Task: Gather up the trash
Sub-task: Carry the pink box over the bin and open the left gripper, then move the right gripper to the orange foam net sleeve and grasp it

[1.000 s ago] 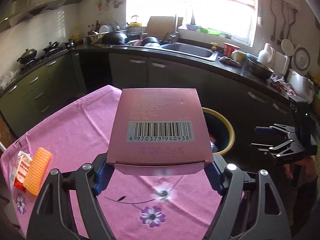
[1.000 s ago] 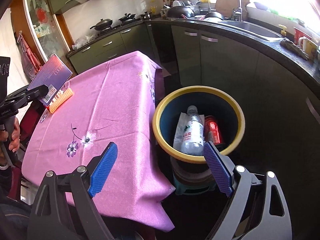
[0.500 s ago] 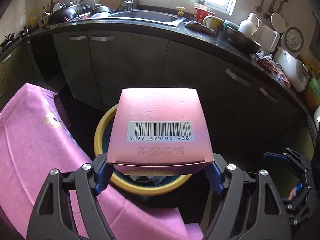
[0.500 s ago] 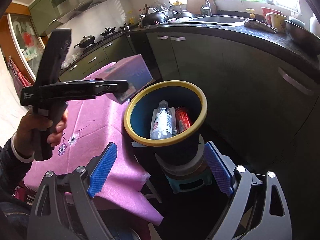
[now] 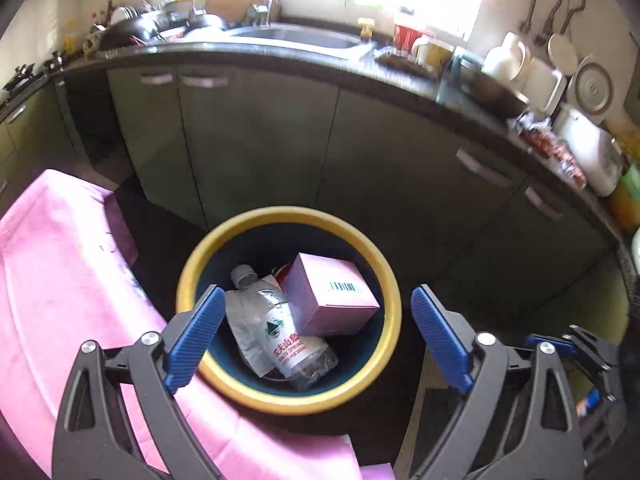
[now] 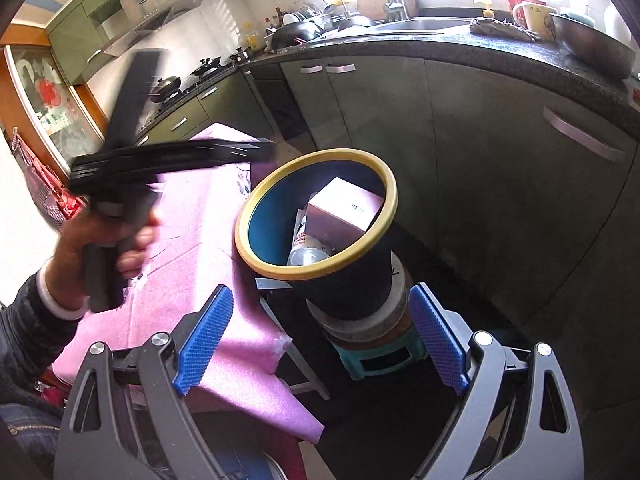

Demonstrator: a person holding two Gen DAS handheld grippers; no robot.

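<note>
Pink box (image 5: 328, 300) lies tilted in bin (image 5: 384, 280), barcode up.

The surface (image 6: 192, 240) was just covered with a pink flowery cloth (image 5: 60, 280); the bin (image 6: 352, 288) sat beside it on a little stool (image 6: 376, 356).

A pink floral tablecloth (image 5: 60, 280) covers the table beside dark green cabinets (image 5: 260, 140), whose black countertop (image 6: 500, 48) carries a steel sink (image 5: 292, 36), a cream mug (image 6: 534, 14), a metal bowl (image 6: 592, 46) and, farther left, a wok (image 6: 166, 84).
</note>
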